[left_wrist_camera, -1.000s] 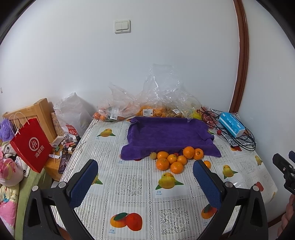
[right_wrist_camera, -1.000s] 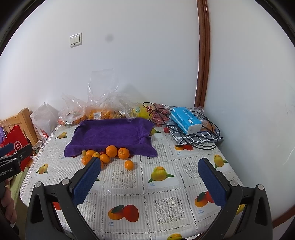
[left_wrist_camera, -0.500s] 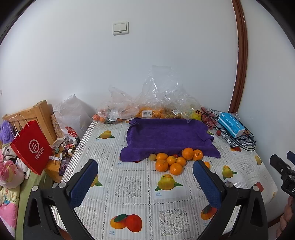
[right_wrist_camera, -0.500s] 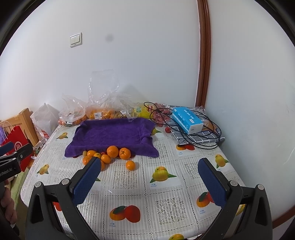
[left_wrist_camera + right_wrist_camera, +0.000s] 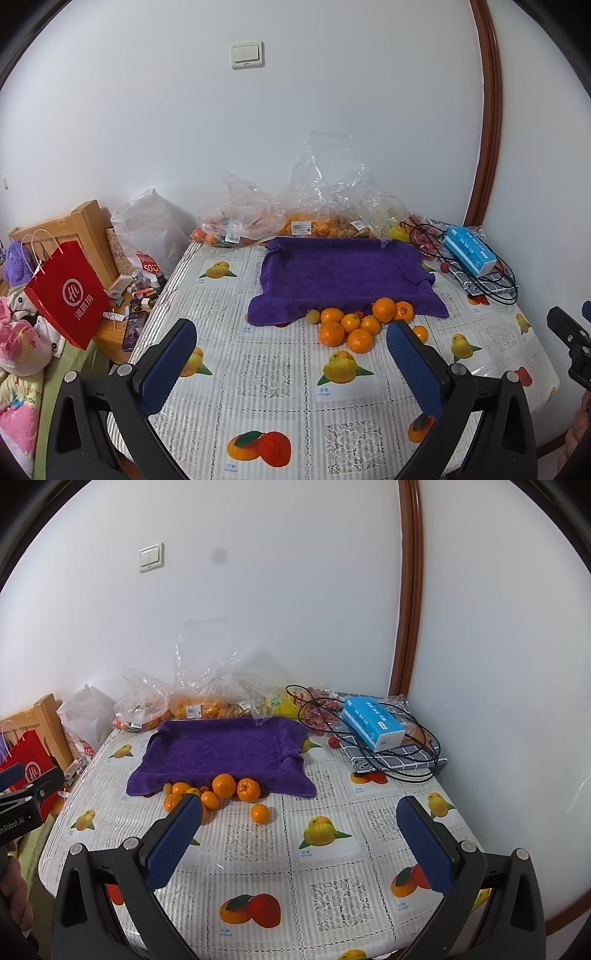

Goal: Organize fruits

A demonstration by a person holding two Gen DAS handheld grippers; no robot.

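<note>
Several oranges lie in a loose cluster on the fruit-print tablecloth, just in front of a purple towel. One orange sits apart, nearer the front. My left gripper hovers open above the near part of the table, short of the cluster, with nothing between its blue pads. My right gripper is also open and empty, held back from the fruit. Each gripper shows at the edge of the other's view.
Clear plastic bags of fruit line the wall behind the towel. A black wire rack with a blue tissue box is at the back right. A red paper bag and a wooden shelf stand left of the table.
Both views have shifted only slightly; the scene sits a little lower in the left wrist view. The fruit and the towel have not moved, and both grippers stay open.
</note>
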